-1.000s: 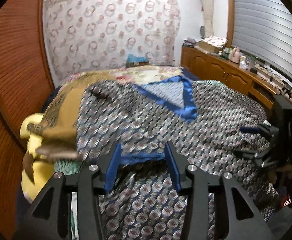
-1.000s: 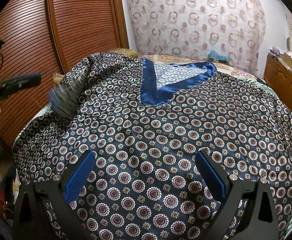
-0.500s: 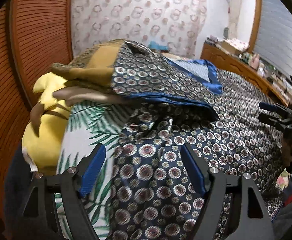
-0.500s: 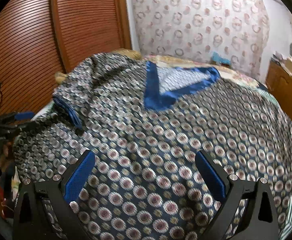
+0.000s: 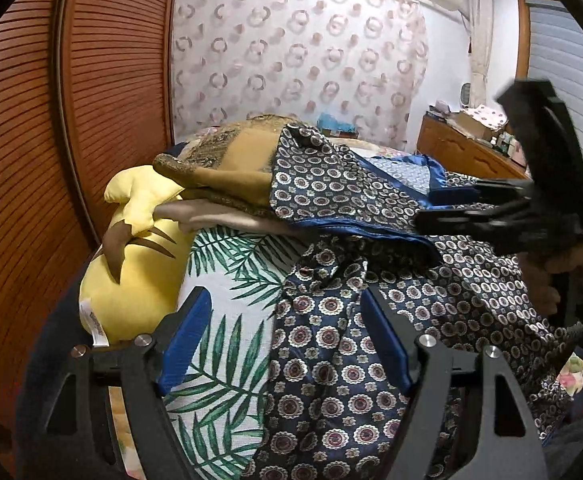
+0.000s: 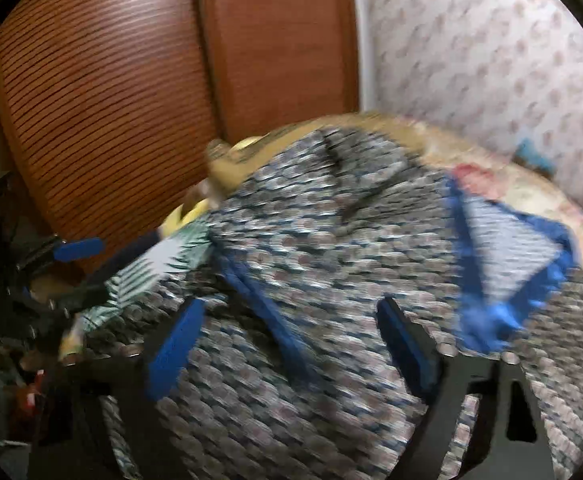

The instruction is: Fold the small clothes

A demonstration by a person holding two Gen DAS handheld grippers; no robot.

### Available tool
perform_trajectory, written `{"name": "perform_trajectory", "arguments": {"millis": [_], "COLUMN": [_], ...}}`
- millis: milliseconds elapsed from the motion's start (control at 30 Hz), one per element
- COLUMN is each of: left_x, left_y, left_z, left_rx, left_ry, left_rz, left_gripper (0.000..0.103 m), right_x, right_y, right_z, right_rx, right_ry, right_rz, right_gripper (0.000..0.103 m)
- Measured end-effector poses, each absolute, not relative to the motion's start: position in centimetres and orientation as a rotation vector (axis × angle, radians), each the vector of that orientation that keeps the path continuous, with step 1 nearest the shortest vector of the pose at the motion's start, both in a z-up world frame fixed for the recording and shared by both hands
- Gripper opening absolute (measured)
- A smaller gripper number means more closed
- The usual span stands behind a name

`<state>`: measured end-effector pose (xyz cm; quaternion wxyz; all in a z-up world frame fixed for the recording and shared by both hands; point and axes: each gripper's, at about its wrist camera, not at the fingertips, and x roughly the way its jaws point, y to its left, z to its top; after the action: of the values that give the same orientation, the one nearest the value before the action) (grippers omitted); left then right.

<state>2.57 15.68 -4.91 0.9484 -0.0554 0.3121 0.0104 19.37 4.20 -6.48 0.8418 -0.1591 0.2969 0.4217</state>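
Now, step: one sleeve [image 5: 331, 184] of the patterned shirt [image 5: 331, 360] already lies folded in over the body; judging by that, the sleeve stage of the fold is in hand.
Shirt: spread on the bed, its edge just ahead of and under the left tongs [image 5: 287, 344], its body under the right tongs [image 6: 287, 348].
Left tongs: jaws fairly wide, having opened a moment ago; they grip nothing, with leaf-print sheet [image 5: 227, 360] and the shirt's edge showing between the blue pads.
Right tongs: jaws fairly wide, having just narrowed; nothing is pinched, and a blue trim [image 6: 267, 312] runs between them below. The view is blurred, so contact with the cloth cannot be told.
Next move: probably a fresh grip on a free edge, each pair closing on cloth only.
Beside left tongs: a yellow plush toy [image 5: 131, 272] on the outer side.
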Motion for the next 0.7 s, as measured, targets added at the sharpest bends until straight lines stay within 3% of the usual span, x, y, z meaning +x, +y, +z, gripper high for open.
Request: {"name": "perform_trajectory", "arguments": {"millis": [200,467,533,633,700], "left_x": [2.0,1.7,1.7,1.7,1.7], "left_y": [16.3,15.9,15.7,15.7,15.7], "left_z": [-5.2,-6.0,-6.1,-6.2,-6.2], "left_rx": [-0.124,-0.124,-0.122,-0.121,-0.123], "left_ry": [0.637,0.654,0.654,0.654,0.654], "left_rz": [0.029,0.015,0.014,0.009,0.007], "left_gripper": [0.078,0.078,0.078,0.078,0.078], "right_x": [19.7,21.5,21.4,21.7,22.0], "right_y": [9.8,14.4,14.9,14.7,13.9], "right_z": [-7.1,-8.8,-9.1,-8.9,-8.1], "right_rx": [-0.442,-0.564,-0.598,-0.576,-0.514], "right_ry": [0.624,0.660,0.646,0.643,0.618], "right_rz": [0.934,0.886,0.840,0.829,0.840], "right_gripper": [0.072,0.053,0.028,0.012,0.008]}}
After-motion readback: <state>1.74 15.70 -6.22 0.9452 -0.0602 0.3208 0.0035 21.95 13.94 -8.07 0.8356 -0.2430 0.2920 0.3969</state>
